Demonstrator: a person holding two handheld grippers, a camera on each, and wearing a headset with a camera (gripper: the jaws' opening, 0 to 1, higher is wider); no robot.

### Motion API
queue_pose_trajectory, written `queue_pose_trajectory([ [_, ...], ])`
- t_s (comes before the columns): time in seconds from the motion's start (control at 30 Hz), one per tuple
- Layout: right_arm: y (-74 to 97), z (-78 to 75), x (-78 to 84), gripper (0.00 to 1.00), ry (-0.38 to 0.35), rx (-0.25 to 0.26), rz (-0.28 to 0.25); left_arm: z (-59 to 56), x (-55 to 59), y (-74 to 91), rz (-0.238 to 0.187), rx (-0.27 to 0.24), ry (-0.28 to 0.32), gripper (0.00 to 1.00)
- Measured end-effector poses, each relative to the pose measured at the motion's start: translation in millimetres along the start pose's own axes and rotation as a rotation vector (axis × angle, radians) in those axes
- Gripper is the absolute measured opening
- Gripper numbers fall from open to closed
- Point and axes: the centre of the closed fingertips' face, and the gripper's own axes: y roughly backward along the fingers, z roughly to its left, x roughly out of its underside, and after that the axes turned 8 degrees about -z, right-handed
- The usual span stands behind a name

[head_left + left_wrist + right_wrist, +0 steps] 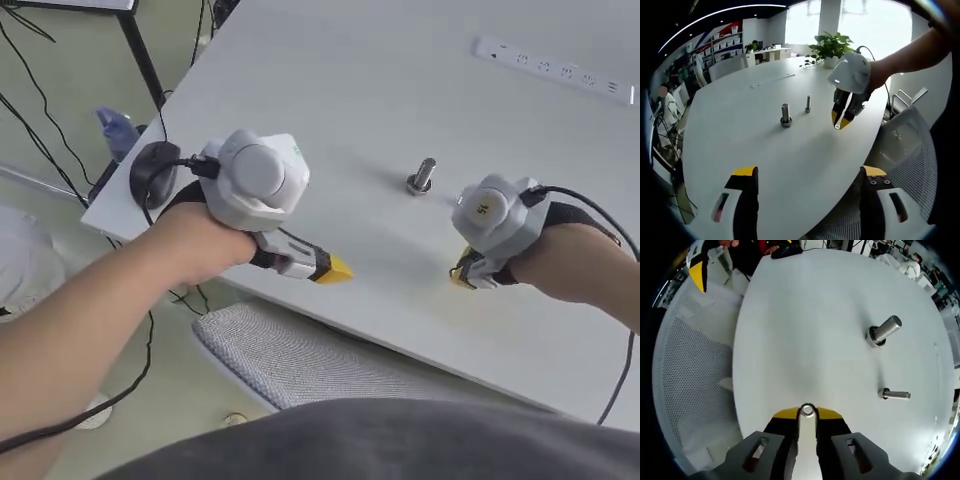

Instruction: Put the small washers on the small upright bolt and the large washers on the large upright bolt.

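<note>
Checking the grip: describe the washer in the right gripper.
The washer is a shiny silver metal ring with a round hole. It is pinched by its edge between the yellow tips of the right gripper, jaws shut on it, over the white table. Whether it is small or large cannot be told.

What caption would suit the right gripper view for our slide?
Right gripper, jaws shut on a washer, faces the large bolt and small bolt on the white table.

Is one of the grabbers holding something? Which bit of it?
Yes. The right gripper pinches a washer by its rim, between its jaw tips. The left gripper is open and holds nothing.
</note>
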Motion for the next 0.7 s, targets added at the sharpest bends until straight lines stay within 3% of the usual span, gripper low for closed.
queue_pose_trajectory([
  [0.33, 25.4, -20.6, 22.9, 0.12, -0.058, 0.027, 0.002, -0.6, -1.9, -4.7, -0.001, 0.005, -0.022, 0.87],
  [0.7, 45.1, -41.8, 51.6, 0.12, -0.092, 0.065, 0.012, 3.8, -9.3, -7.0, -0.035, 0.000, -0.030, 0.92],
])
